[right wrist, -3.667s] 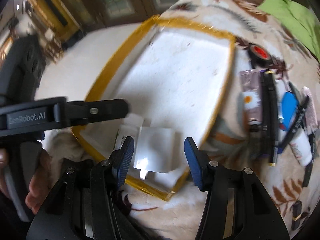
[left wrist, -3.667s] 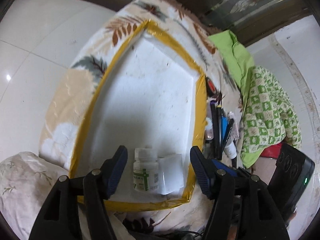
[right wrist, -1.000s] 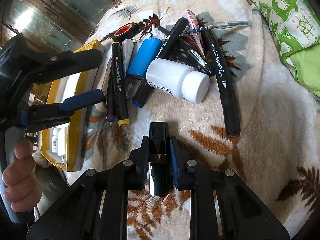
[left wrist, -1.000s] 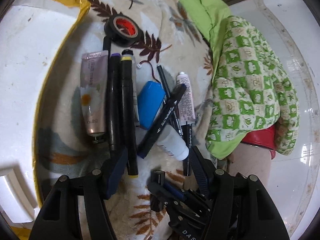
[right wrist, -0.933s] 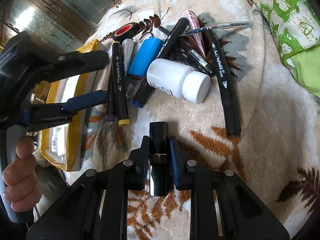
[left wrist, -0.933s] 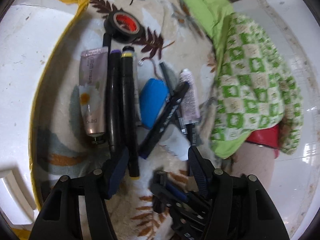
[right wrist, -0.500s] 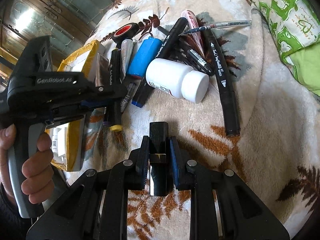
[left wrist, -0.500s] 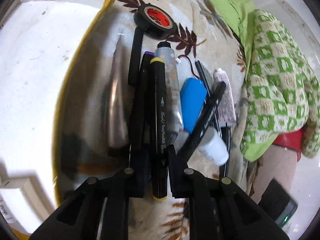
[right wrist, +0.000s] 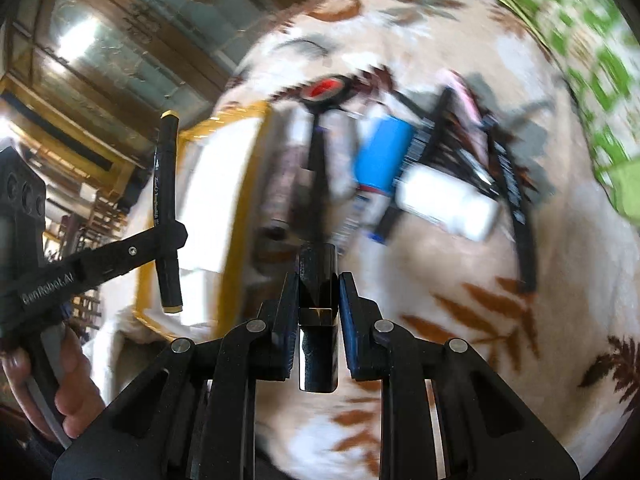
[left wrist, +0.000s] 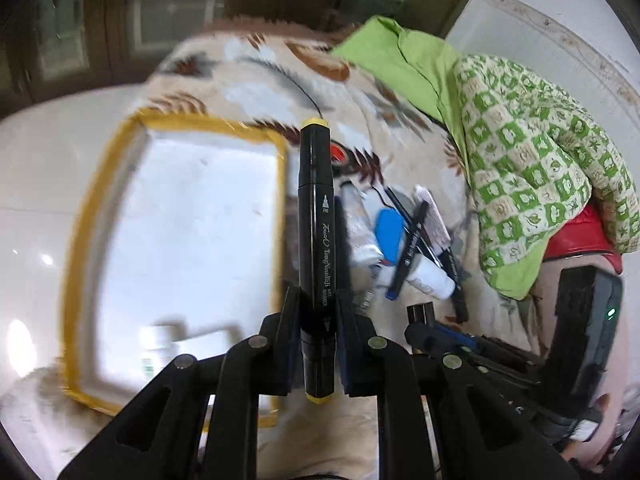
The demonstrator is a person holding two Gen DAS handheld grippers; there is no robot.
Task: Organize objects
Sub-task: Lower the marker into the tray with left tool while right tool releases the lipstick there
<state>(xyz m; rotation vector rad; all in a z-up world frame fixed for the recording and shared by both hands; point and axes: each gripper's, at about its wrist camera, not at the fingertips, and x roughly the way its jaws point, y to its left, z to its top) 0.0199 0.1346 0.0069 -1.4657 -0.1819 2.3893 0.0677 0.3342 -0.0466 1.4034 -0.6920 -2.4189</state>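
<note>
Black plastic pads of the left hand-held gripper (left wrist: 316, 316) pinch a black marker with yellow ends (left wrist: 316, 216), which stands up the middle of the left wrist view, clear of the leaf-patterned blanket (left wrist: 256, 60). The white tray with a yellow rim (left wrist: 276, 216) fills the left half of that view, and the pile of pens and tubes (left wrist: 404, 236) lies just right of the marker. The right hand-held gripper (right wrist: 318, 312) is clamped on a small black block (right wrist: 317, 296) at the lower centre of its view. A white bottle (right wrist: 448, 204) lies on its side in the blurred pile, upper right.
</note>
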